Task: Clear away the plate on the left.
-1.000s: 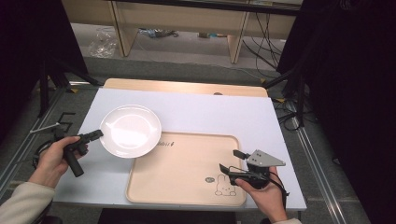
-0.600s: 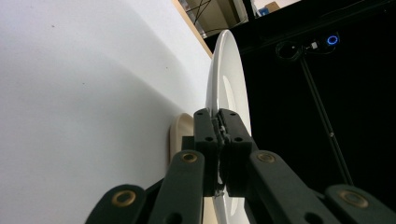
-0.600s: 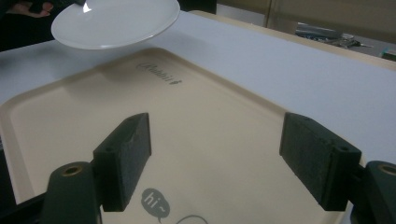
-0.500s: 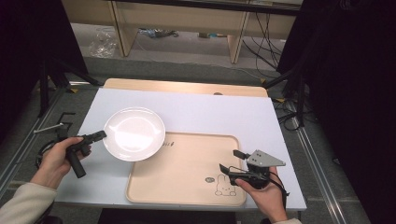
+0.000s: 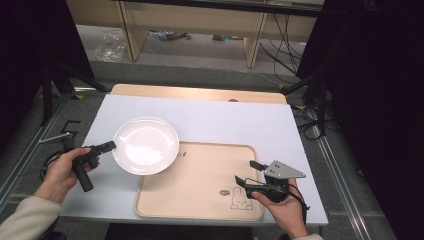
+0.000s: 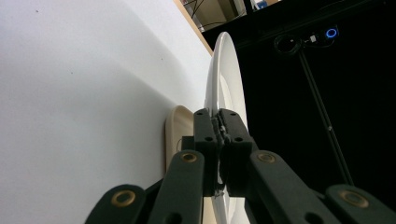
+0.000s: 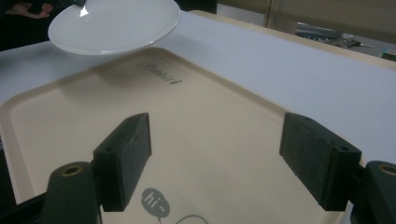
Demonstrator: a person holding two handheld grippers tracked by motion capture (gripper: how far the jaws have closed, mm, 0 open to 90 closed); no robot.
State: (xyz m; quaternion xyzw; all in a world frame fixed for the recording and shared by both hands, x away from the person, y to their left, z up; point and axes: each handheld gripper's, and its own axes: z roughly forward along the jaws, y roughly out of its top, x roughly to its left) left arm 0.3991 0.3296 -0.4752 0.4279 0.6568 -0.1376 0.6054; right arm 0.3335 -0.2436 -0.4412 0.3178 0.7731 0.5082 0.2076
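Note:
A white plate (image 5: 145, 145) hangs in the air over the near left corner of a beige tray (image 5: 200, 190), held by its left rim. My left gripper (image 5: 110, 146) is shut on that rim; in the left gripper view the plate (image 6: 223, 74) stands edge-on, pinched between the jaws of the left gripper (image 6: 219, 128). The right gripper (image 5: 246, 172) rests over the tray's right side, open and holding nothing. Its view has the right gripper (image 7: 217, 156) above the tray (image 7: 196, 116), with the plate (image 7: 114, 23) far off at top left.
The tray lies on a white sheet (image 5: 225, 120) covering a wooden table (image 5: 200, 93). A rabbit drawing (image 5: 241, 199) is printed near the tray's front right. Dark stands and cables flank the table; shelving is behind it.
The left gripper has carried the plate rightward and toward the tray, so it now overhangs the tray's corner. The right gripper has kept still.

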